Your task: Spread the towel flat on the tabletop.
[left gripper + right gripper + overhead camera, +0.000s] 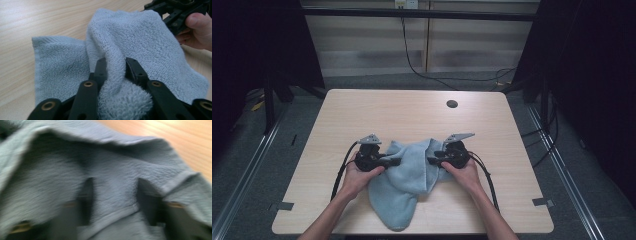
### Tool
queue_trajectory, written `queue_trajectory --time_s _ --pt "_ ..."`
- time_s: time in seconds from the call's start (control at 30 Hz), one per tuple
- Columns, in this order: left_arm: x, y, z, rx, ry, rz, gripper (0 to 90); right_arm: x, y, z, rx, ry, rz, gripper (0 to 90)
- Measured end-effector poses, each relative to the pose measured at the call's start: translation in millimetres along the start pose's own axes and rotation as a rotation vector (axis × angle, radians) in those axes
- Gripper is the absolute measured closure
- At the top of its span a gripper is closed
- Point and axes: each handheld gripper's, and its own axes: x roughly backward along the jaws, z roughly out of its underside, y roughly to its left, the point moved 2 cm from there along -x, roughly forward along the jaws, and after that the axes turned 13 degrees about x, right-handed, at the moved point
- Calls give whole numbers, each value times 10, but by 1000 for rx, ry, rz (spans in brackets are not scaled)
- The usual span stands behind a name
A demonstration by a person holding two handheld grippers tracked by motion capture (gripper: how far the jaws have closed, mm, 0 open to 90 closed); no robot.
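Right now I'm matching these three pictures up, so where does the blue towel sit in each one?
High view: the blue towel lies crumpled at the table's near middle, between the left claw and the right claw.
Left gripper view: it fills the centre, a fold pinched between the black jaws.
Right gripper view: it covers nearly the whole blurred picture, draped between the jaws.
Shared landmark: the light wooden table.

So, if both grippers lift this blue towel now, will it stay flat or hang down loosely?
The towel would probably sag: it already lies crumpled on the table. A fold bunches between the left gripper's jaws, so it looks soft, not stiff. Its looped terry pile likely resists slipping. The right gripper also has cloth between its jaws.
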Motion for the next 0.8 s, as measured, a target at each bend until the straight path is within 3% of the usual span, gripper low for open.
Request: queue_trajectory --time_s 0.1,0.2,0.33,0.53,0.63,0.7,0.8 --pt "79 -26 -21 -3 -35 6 762 19 64 -47 39 11 32 793" --pt "166 -36 -45 0 -74 13 782 83 19 -62 10 0 58 853" --pt "217 -22 -58 10 -99 3 784 220 -78 -66 -24 -26 98 861" --pt "363 -18 -114 36 -177 5 785 434 -132 -116 -24 -59 149 865" --pt "535 -52 -188 44 -252 4 791 670 -142 -223 -18 -119 195 866" --pt "591 -74 -218 43 -280 9 792 713 -137 -251 -16 -127 203 866" --pt "797 -165 -297 10 -374 6 793 887 -122 -375 -1 -172 234 867"
